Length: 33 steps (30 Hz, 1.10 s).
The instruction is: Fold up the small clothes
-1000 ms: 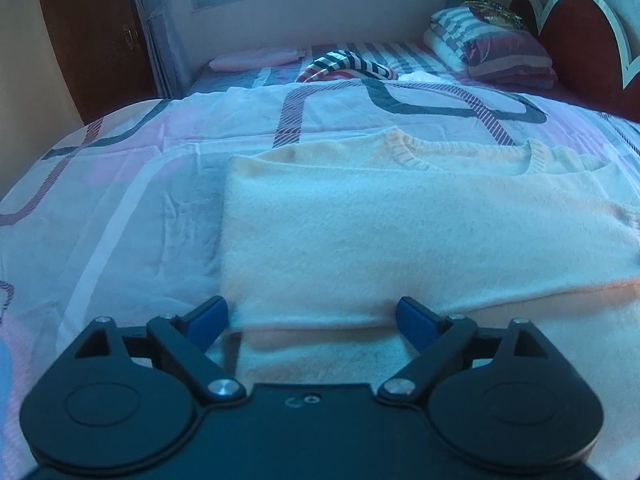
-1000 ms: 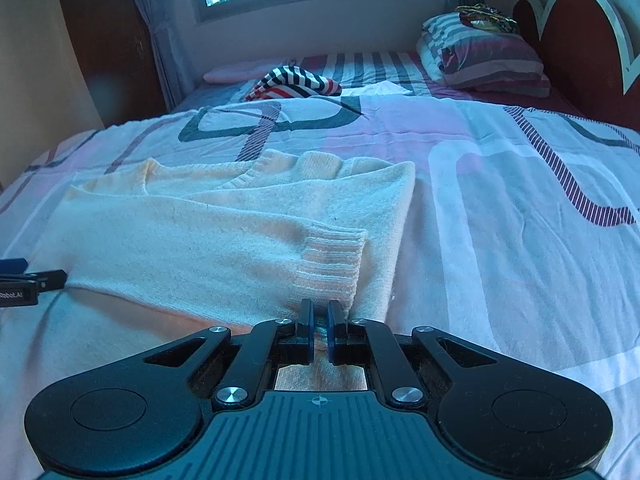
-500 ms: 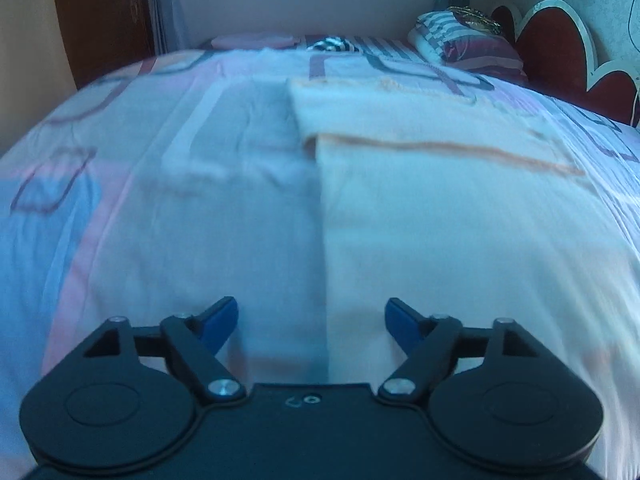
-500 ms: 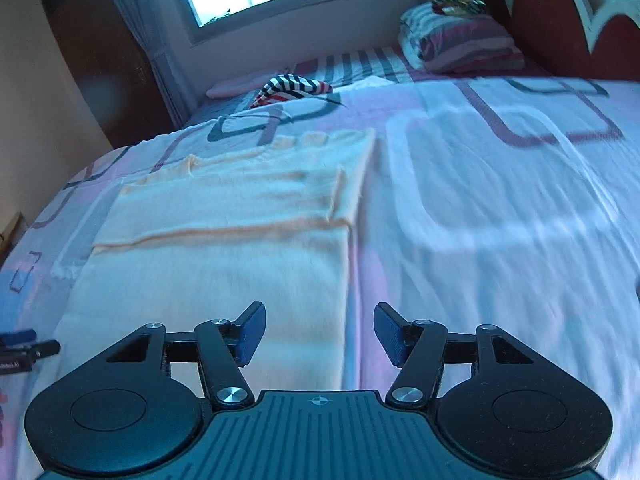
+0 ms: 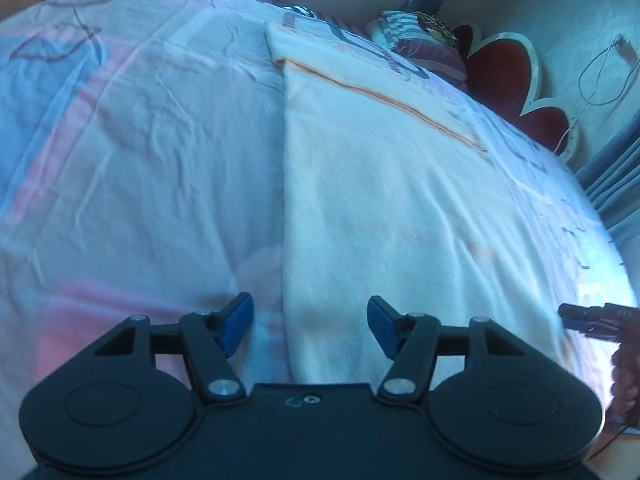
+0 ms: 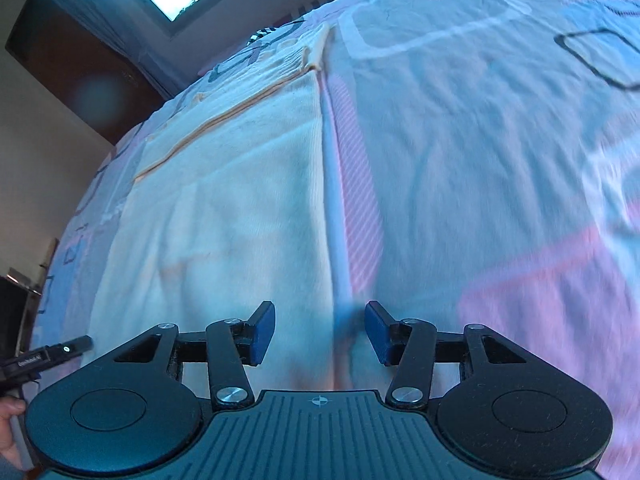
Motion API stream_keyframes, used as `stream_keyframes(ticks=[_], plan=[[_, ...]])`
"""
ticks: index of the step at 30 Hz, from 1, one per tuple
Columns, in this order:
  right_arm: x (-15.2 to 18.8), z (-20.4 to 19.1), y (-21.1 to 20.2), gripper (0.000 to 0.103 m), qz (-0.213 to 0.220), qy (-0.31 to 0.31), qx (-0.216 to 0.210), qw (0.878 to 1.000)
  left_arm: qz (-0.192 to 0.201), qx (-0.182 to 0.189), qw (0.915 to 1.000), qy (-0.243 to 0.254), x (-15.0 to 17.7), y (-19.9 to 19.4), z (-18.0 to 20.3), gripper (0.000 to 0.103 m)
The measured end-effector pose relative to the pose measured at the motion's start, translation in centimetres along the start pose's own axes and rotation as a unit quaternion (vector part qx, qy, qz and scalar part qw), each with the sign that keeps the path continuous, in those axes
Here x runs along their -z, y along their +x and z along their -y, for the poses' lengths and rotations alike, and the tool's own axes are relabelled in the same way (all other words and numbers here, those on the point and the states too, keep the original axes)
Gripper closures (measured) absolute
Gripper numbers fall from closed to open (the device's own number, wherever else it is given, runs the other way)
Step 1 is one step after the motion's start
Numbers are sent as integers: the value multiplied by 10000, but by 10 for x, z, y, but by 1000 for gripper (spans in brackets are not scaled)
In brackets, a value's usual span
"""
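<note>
Both your tongs hang over the bed: the left gripper (image 5: 310, 325) is closing, straddling the sweater's (image 5: 384, 184) left edge, pads not pressing; the right gripper (image 6: 320, 332) is narrowing over its right edge. The cream sweater lies flat on the patterned bedsheet (image 6: 480, 140).

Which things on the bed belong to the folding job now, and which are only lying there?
For the job:
- cream sweater, flat, sleeves folded in
- left gripper, jaws closing over the sweater's left edge, pads not pressing it
- right gripper, jaws closing over its right edge, likewise

Lying about:
- striped pillows by the headboard
- patterned bedsheet underneath
</note>
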State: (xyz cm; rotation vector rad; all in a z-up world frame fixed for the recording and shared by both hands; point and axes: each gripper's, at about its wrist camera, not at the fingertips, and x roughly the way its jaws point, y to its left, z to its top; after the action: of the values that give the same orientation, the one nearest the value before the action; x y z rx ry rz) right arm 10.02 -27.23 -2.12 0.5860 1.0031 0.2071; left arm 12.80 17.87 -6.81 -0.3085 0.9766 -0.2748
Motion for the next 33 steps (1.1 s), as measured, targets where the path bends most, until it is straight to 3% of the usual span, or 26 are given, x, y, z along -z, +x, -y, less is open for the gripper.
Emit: stream_keyframes(ticks=[6, 10, 12, 16, 18, 19, 23, 26, 28, 33], plan=[[25, -5, -12, 53, -106, 60, -232, 9997, -40, 663, 9968, -438, 22, -9, -12, 44], [40, -14, -15, 55, -160, -48, -321, 9993, -122, 918, 9945, -481, 31, -8, -10, 53], [44, -15, -15, 69, -214, 35, -451, 9987, -159, 1020, 9928, -607, 35, -6, -11, 62], [47, -6, -13, 78, -152, 458, -641, 9968, -122, 1124, 9895, -904, 38, -1, -18, 75], [46, 1, -15, 98, -69, 703, -805, 9942, -70, 1069, 9900, -915, 37, 0, -19, 94], [44, 2, -17, 101, 15, 730, -839, 9938, -36, 1054, 9907, -864, 36, -1, -19, 100], [41, -3, -35, 101, 420, 520, -848, 9942, 365, 894, 9943, -449, 35, -17, -8, 100], [43, 5, -31, 101, 355, 412, -564, 9969, 208, 520, 9979, -339, 42, -9, -10, 100], [51, 16, -21, 101, 126, 531, -409, 9977, 217, 663, 9956, -631, 45, -8, -19, 100], [42, 8, -34, 101, 497, 568, -612, 9953, 548, 868, 9907, -892, 34, -17, -20, 100]])
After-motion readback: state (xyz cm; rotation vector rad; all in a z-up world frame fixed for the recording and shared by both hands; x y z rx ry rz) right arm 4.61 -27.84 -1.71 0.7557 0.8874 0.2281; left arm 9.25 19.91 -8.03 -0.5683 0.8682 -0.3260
